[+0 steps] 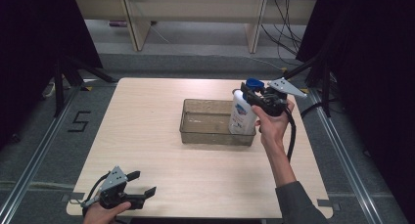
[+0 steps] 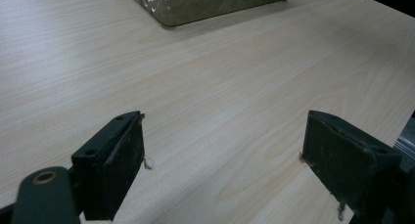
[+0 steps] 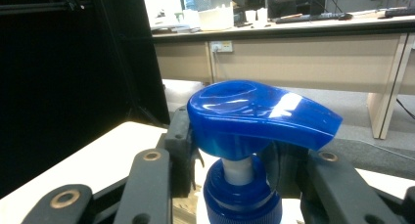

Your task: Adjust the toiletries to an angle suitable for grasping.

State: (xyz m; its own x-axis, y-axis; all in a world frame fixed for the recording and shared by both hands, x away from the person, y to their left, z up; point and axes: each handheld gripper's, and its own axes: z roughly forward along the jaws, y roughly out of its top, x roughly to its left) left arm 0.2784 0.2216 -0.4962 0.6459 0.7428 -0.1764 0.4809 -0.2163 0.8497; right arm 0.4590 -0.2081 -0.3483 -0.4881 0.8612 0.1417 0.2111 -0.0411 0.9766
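**Pump bottle at the bin's right end, gripped by the neck**

At the right end of the clear plastic bin [image 1: 215, 122], the right gripper [image 1: 250, 94] is pinching a white pump bottle [image 1: 242, 117] just under its blue pump head [image 3: 259, 117]. The right gripper view looks straight along the jaws: they sit pressed in on either side of the white stem and blue collar, with the pump's spout jutting out above them. From the high view the bottle stands upright, its lower body behind the bin's transparent wall, so it appears to be inside the bin at that end; whether its base rests on the bin's floor or hangs slightly above it cannot be told.

Well apart from the bin, toward the near left corner of the table [image 1: 161, 180], the left gripper [image 1: 142, 184] rests low over the wood with its jaws spread wide and nothing between them. Its own view shows bare tabletop and a corner of the bin [image 2: 205, 6] farther off.

As a judgement, the work sits at the join between bottle and bin: either the bottle is being set down there or it is about to be lifted out, and the pictures alone do not settle which. The grip itself looks secure. What seems left is either letting go and drawing the right hand clear, or raising the bottle over the bin's wall. The left gripper has no part in it yet.
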